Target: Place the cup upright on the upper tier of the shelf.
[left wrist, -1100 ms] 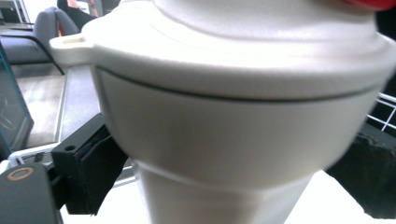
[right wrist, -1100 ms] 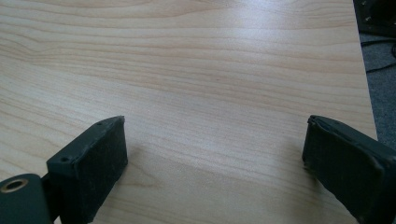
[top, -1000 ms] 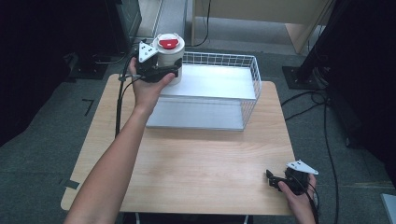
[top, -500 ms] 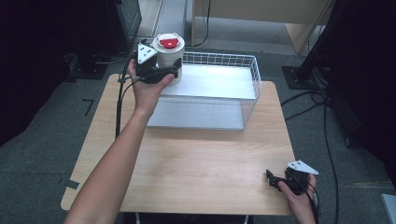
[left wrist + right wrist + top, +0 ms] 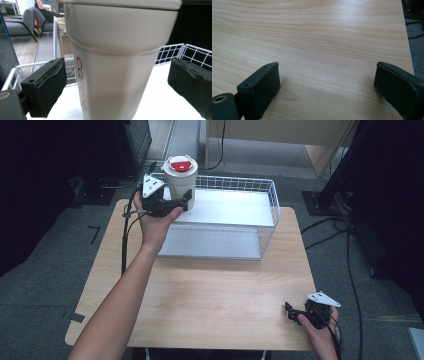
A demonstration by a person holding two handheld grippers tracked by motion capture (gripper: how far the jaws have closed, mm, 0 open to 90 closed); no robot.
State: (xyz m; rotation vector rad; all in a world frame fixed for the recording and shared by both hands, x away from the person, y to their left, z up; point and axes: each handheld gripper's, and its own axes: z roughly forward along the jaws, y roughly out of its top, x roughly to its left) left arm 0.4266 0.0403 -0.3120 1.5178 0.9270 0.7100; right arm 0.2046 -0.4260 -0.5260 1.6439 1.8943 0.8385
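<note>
One cup [image 5: 180, 180], one wire basket [image 5: 267, 205]

Light from above falls evenly on the pale counter [image 5: 210, 285] and glares on the white basket floor [image 5: 227, 207], while the room at 9 and 3 o'clock stays dark, and the close cup [image 5: 117, 62] looks soft, slightly blurred.

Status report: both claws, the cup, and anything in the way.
Left claw open, jaws either side of white cup in wire basket. Right claw open, idle over table. Nothing blocking.

cup [image 5: 117, 62] base and lid cut off, red lettering partly hidden
</note>
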